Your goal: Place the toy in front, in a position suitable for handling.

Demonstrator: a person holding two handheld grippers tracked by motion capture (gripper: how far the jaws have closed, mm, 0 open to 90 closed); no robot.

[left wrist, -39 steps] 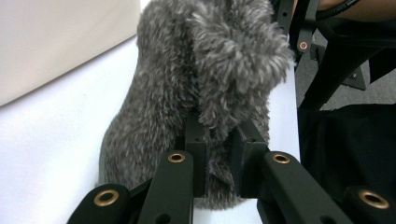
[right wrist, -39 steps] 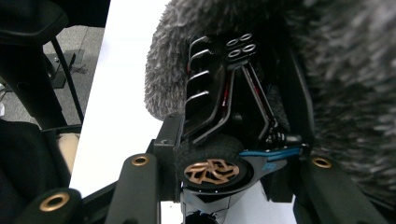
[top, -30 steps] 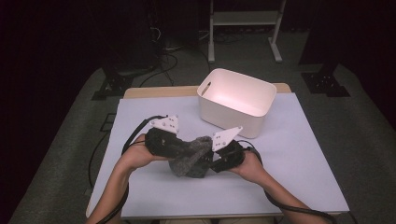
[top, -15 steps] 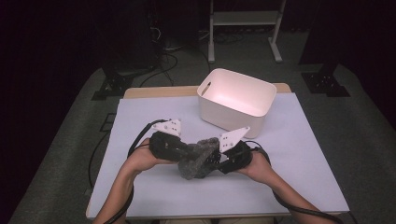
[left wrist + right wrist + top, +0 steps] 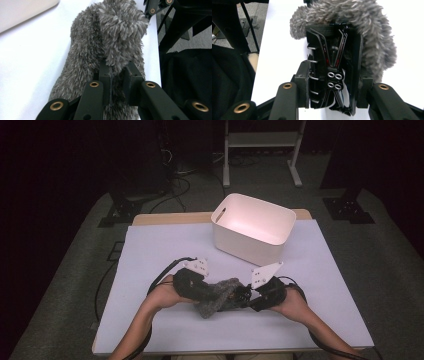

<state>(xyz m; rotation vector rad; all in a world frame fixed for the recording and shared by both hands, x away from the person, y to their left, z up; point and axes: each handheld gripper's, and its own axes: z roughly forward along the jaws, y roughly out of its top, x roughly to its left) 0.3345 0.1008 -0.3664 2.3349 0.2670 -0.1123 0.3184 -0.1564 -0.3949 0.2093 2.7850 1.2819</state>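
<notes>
Left claw (image 5: 115, 75) pinched on soft, light fuzzy grey sock (image 5: 110, 45); right claw (image 5: 334, 92) clamped around black hair clip (image 5: 332, 65); sock best gripped by edge.

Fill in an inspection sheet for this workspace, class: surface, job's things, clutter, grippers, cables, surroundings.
Surface: white table, bare around the work.
Job's things: grey fluffy cloth near the front edge; black hair claw clip against the cloth; white bin behind, nothing seen inside.
Clutter: nothing seen.
Grippers: left gripper shut on the cloth; right gripper clamped on the clip's sides.
Cables: one black cable loops from the left gripper; another trails from the right.
Surroundings: dark room, grey floor, white metal stand behind the table.
</notes>
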